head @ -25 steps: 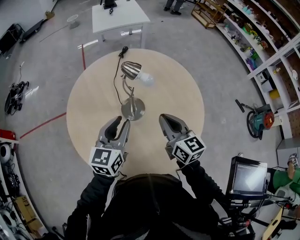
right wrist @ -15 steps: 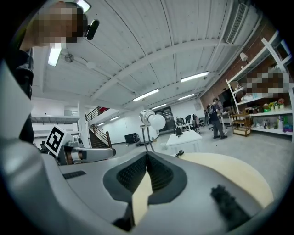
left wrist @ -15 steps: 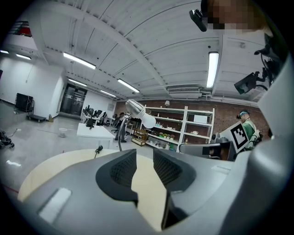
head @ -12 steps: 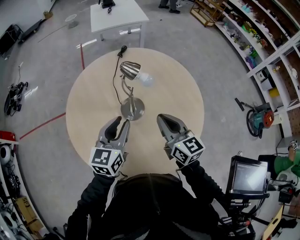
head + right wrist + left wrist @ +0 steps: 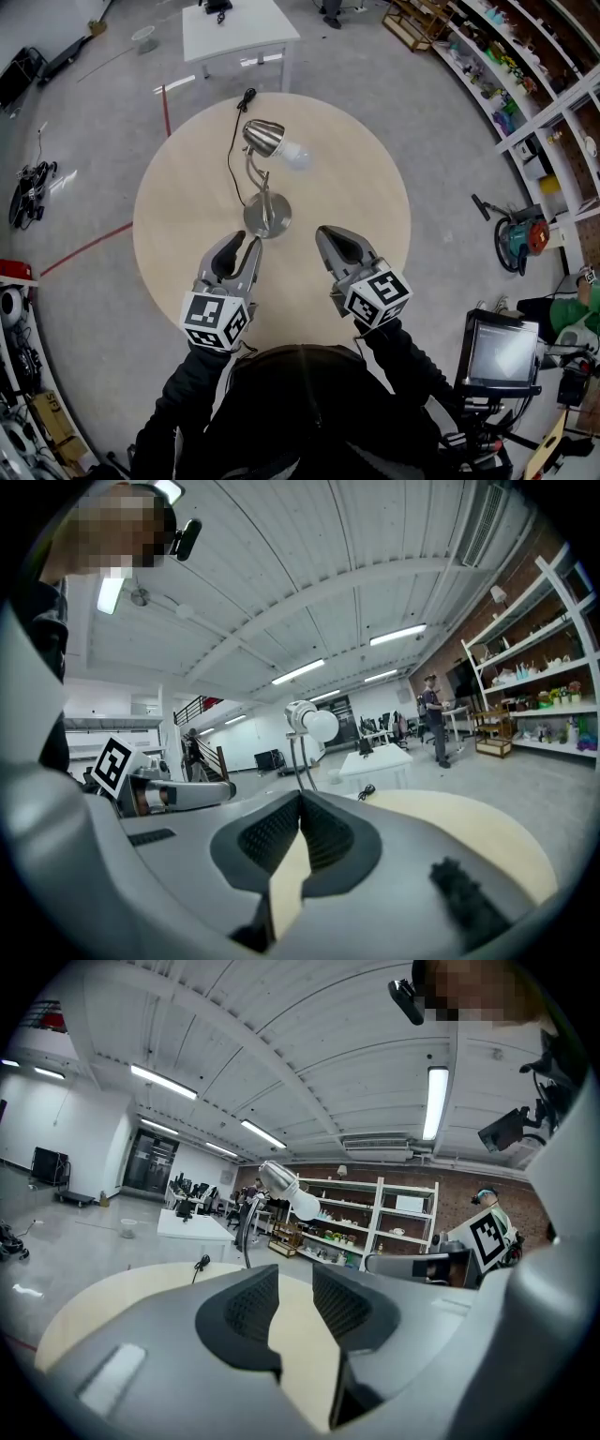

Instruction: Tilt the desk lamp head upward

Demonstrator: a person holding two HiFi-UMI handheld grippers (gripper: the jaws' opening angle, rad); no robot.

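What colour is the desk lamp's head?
The lamp head is silver; best seen in head view.

Grey left tongs [image 5: 244, 244], right tongs [image 5: 327, 234], black sleeves [image 5: 174, 412]

A desk lamp [image 5: 265, 183] stood on a round table [image 5: 356, 187], its white bulb [image 5: 294, 156] facing right and its black cord [image 5: 232, 155] trailing to the far edge. The left gripper [image 5: 242, 246] hung just beside the lamp's base [image 5: 266, 218], the right gripper [image 5: 328, 234] nearby, both empty.
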